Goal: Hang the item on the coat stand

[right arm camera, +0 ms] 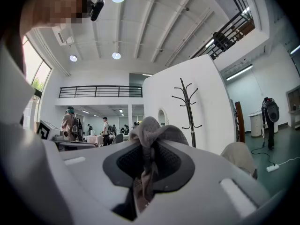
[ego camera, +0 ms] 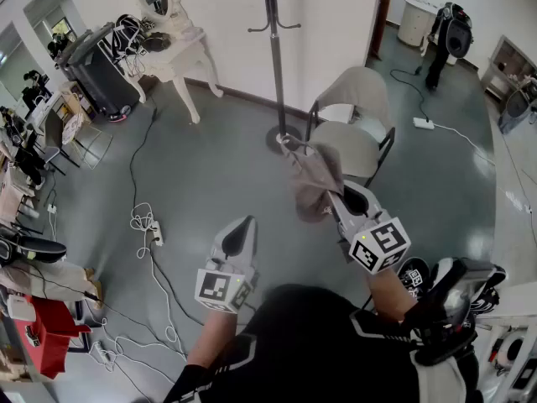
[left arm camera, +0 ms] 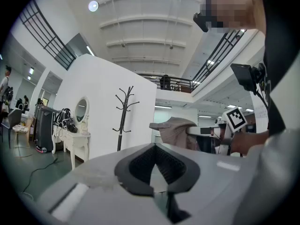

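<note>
A black coat stand (ego camera: pixel 275 57) rises in front of the white wall, with bare hooks near the top; it also shows in the left gripper view (left arm camera: pixel 123 111) and the right gripper view (right arm camera: pixel 187 107). My right gripper (ego camera: pixel 340 193) is shut on a grey-beige cloth item (ego camera: pixel 315 179), which bunches over the jaws (right arm camera: pixel 152 130) and hangs in the air short of the stand's base. My left gripper (ego camera: pixel 243 225) is held lower and to the left, shut with nothing in it (left arm camera: pixel 154 146). From there the item (left arm camera: pixel 176 130) shows off to the right.
A beige chair (ego camera: pixel 352 124) stands right of the stand's base. A white dressing table with an oval mirror (ego camera: pixel 172 40) is at the back left. Cables and a power strip (ego camera: pixel 155 233) lie on the grey floor at left. A person (ego camera: pixel 445 44) stands far right.
</note>
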### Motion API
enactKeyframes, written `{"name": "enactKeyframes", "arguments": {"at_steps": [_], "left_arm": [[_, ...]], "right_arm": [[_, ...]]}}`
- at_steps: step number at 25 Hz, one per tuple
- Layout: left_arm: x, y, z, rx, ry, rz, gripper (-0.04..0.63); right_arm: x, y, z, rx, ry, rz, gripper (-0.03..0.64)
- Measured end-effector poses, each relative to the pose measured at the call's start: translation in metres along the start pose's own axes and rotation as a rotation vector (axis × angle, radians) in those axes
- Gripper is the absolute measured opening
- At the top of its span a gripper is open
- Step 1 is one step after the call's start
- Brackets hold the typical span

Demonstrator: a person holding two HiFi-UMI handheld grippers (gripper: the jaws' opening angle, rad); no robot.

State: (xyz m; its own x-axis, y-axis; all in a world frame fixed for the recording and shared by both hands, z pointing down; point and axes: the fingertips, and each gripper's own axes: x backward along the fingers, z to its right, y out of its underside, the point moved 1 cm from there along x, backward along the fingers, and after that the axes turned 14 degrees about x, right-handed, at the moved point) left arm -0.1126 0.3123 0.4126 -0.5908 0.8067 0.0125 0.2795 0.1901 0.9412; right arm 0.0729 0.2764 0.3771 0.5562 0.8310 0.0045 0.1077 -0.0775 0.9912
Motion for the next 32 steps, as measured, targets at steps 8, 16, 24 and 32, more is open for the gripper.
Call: {"name": "enactKeyframes", "arguments": {"at_steps": [8, 16, 24, 32], "left_arm": [[-0.001, 0.003, 0.001, 0.005, 0.014, -0.007, 0.029], [0.001, 0.006, -0.004, 0.008, 0.021, -0.02, 0.029], [0.005, 0.006, -0.012, 0.025, 0.013, -0.019, 0.029], [0.019, -0.001, -0.037, 0.014, 0.038, -0.014, 0.029]], "right_arm": [[-0.003, -0.001, 0.0, 0.01, -0.003, 0.007, 0.051], [-0.005, 0.001, -0.004, 0.009, 0.009, -0.002, 0.051], [-0.005, 0.0, -0.005, -0.006, 0.032, 0.015, 0.051], [-0.022, -0.007, -0.027, 0.02, 0.051, 0.008, 0.051]]}}
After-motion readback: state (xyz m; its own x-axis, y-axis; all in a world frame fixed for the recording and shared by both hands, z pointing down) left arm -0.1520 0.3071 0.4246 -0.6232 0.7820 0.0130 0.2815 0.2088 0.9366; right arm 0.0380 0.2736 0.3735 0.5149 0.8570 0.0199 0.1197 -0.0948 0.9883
